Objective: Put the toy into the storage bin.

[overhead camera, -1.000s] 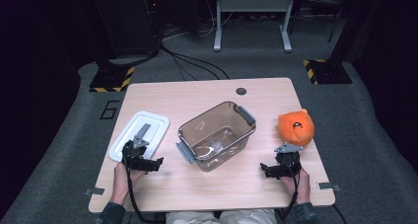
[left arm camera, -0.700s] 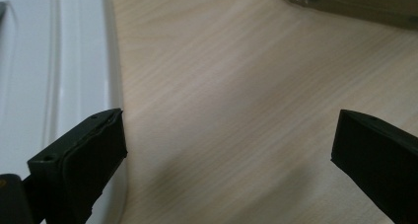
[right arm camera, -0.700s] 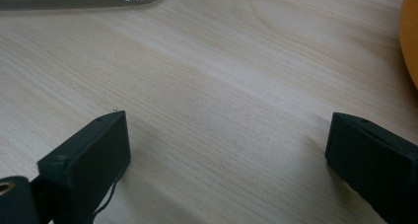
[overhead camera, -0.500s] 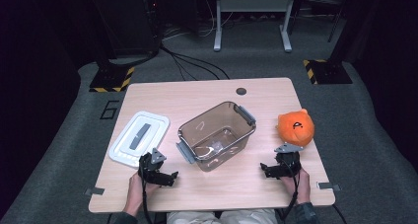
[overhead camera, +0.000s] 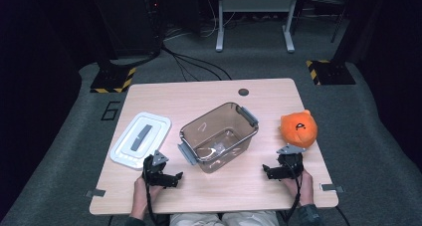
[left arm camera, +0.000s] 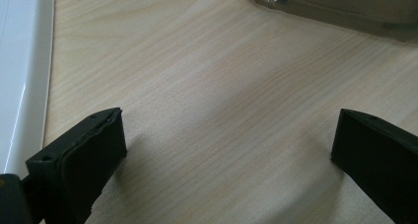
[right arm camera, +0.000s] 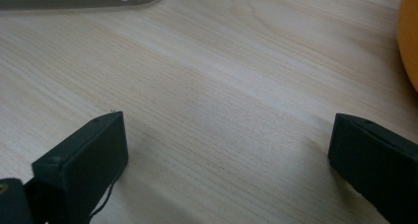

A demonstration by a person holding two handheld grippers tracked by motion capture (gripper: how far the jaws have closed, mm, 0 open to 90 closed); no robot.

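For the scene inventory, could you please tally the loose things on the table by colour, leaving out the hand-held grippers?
White: 1, the lid
Clear brown: 1, the container
Orange: 1, the plush toy
Total: 3

**Lab or test room, dark and technical**

Looks like a lab: grey carpet (overhead camera: 64, 151) under one pale wooden table (overhead camera: 199, 94), black-and-yellow hazard-striped stand bases (overhead camera: 113, 79), black cables (overhead camera: 191, 61) trailing across the floor, a metal frame (overhead camera: 254, 17) behind, dark equipment around.
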